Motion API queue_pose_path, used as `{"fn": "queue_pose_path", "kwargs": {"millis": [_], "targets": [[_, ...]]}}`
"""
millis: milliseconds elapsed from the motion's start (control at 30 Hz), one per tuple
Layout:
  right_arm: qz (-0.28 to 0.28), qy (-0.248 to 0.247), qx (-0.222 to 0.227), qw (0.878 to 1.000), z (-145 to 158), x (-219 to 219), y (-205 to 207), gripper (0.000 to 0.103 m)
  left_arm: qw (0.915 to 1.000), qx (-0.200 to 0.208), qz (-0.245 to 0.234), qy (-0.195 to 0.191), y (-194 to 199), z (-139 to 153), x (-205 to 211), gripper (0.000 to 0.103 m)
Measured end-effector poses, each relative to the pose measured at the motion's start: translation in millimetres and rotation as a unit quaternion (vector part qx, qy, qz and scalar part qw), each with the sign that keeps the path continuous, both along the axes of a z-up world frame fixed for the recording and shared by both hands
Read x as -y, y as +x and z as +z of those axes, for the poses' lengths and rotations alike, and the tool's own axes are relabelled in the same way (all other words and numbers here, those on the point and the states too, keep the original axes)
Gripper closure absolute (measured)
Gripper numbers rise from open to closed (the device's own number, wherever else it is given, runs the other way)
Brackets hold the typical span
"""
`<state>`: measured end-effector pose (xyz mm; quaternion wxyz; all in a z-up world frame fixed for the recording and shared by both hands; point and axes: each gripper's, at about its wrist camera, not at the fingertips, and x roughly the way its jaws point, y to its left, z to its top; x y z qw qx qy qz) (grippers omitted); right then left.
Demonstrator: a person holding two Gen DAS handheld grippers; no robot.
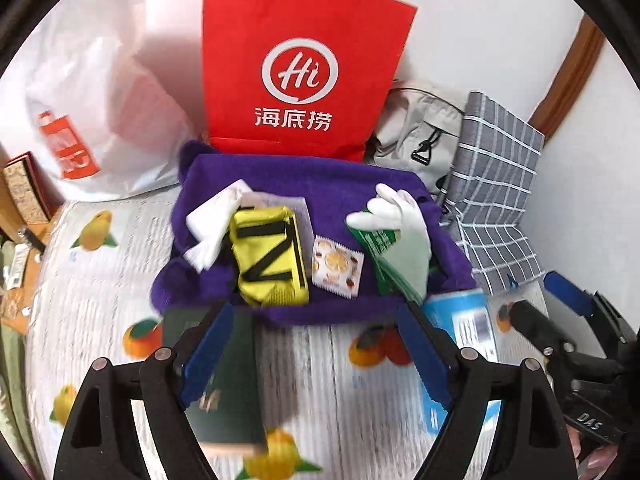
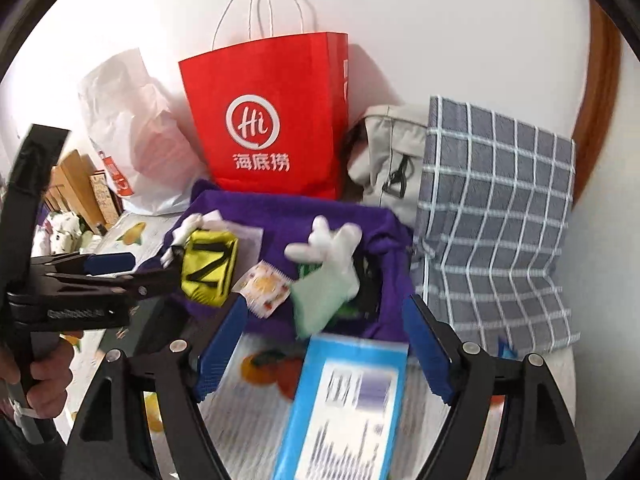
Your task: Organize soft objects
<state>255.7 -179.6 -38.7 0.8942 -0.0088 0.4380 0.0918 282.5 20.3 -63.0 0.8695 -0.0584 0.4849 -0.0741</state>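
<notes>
Against the white wall your fruit-print tablecloth [image 1: 100, 288] carries a stiff red paper bag [image 1: 296, 76] and, touching its base, a fuzzy purple cloth [image 1: 280, 178] laid flat, likely as a gathering spot. On it lie a yellow pouch [image 1: 272, 256] and a limp white glove [image 1: 390, 210]. Both your left gripper [image 1: 320, 352] and right gripper [image 2: 326, 354] hover nearby, tongs apart and empty.

Right gripper [image 2: 322, 344]: 2 blue-padded fingers spread apart, nothing between them.
Left gripper [image 2: 132, 270]: enters from the left, tips near the yellow pouch [image 2: 210, 268]; finger gap unclear.
Purple cloth [image 2: 288, 216]: spread on the fruit-print table cover [image 2: 132, 236], carrying the pouch, a fruit-print sachet [image 2: 266, 288] and a white-and-green glove [image 2: 328, 272].
Blue box [image 2: 344, 404]: blurred, nearest the lens.
Backdrop: red paper bag [image 2: 268, 120], white plastic bag [image 2: 132, 132], beige bag [image 2: 392, 148], grey checked cloth [image 2: 496, 216] against the wall.
</notes>
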Motion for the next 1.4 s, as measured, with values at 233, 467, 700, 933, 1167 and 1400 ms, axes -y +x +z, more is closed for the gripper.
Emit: {"fn": "queue_pose_path", "kwargs": {"millis": [233,467,700,933,1167,1400], "targets": [[-0.033,0.007,-0.003,0.999,9,3,-62,0.007,0.9993,0.029,0.011,0.023,-68,23,0,0.016],[-0.054,-0.021,-0.007,0.998,20,0,-117,0.000,0.9972,0.059,0.014,0.042,-137,42,-2,0.010],[-0.053,-0.012,0.002,0.999,36,-2,-168,0.000,0.9937,0.097,0.021,0.053,-191,59,-2,0.010],[-0.053,-0.011,0.002,0.999,44,1,-205,0.000,0.9924,0.107,0.029,0.054,-218,61,1,0.010],[-0.066,-0.009,0.003,0.998,47,10,-225,0.000,0.9908,0.115,0.032,0.064,-237,61,5,0.010],[-0.069,-0.013,0.012,0.997,55,12,-237,0.000,0.9908,0.114,0.033,0.065,-244,58,5,0.010]]}}
